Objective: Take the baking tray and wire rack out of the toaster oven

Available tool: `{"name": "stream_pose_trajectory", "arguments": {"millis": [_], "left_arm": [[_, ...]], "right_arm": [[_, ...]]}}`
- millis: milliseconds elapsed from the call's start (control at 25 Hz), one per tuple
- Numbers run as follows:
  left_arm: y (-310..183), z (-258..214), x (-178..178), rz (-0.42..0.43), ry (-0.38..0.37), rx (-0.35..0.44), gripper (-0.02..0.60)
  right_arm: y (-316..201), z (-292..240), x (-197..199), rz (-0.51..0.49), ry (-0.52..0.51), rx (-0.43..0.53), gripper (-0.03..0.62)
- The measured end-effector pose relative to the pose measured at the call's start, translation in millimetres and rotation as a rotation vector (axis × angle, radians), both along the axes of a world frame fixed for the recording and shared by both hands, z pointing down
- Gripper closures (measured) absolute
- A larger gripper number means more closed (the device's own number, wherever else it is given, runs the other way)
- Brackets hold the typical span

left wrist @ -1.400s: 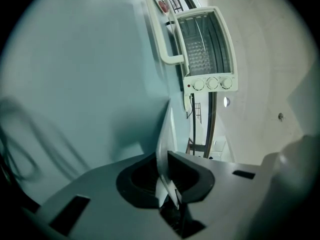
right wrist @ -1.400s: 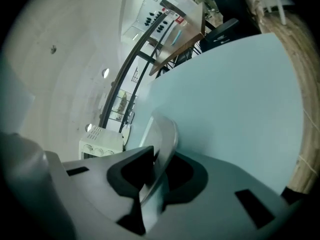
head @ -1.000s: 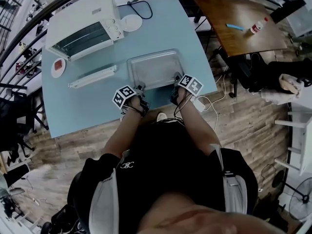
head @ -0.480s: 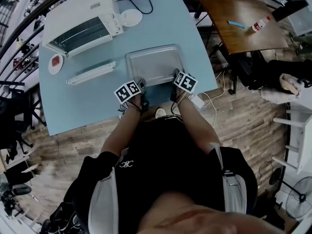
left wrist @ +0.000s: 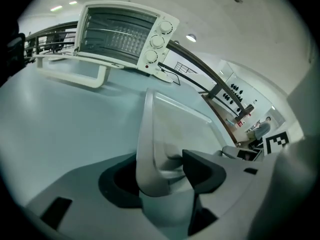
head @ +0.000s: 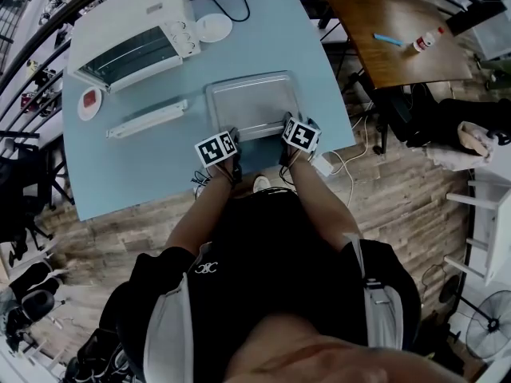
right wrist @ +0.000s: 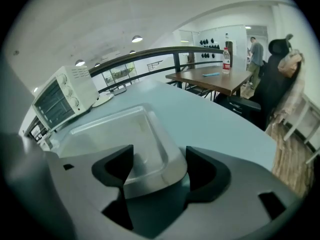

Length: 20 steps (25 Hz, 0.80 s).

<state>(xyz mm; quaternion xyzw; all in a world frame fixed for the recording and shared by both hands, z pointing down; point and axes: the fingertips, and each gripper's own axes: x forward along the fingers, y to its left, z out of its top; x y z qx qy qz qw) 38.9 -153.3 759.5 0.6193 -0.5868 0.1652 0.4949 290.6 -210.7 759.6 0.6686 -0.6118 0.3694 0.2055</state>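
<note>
The metal baking tray (head: 251,106) lies flat on the blue table (head: 152,166), out of the white toaster oven (head: 132,30). My left gripper (head: 231,136) is at the tray's near left corner and my right gripper (head: 286,123) at its near right corner. In the left gripper view the tray (left wrist: 170,119) has its rim between the opening jaws of the left gripper (left wrist: 160,174). The right gripper (right wrist: 157,166) is also opening, with a gap on each side of the tray (right wrist: 115,134) corner. The oven (left wrist: 125,34) stands open, with a wire rack (left wrist: 117,39) inside.
The oven door's white handle bar (head: 148,120) lies left of the tray. A white plate (head: 214,28) sits beside the oven and a small dish (head: 92,100) near the table's left edge. A brown table (head: 399,38) and a cable (head: 343,170) are to the right.
Both grippers have rolled in place at the tray's near corners, their marker cubes turning. The tray stays flat on the table.
</note>
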Motion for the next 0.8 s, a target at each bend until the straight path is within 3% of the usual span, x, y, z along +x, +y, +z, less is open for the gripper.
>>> {"name": "stream_pose_trajectory", "arguments": {"millis": [400, 600, 680, 800], "left_arm": [[1, 3, 5, 0.097, -0.151, 0.001, 0.308], [2, 6, 5, 0.131, -0.209, 0.002, 0.295], [2, 4, 2, 0.166, -0.284, 0.005, 0.288], [-1, -9, -6, 0.233, -0.468, 0.049, 0.29]], "right_arm": [[0, 7, 6, -0.074, 0.121, 0.028, 0.256], [-2, -2, 0, -0.178, 0.24, 0.045, 0.256], [-2, -2, 0, -0.198, 0.266, 0.059, 0.256], [-1, -1, 2, -0.195, 0.256, 0.072, 0.255]]}}
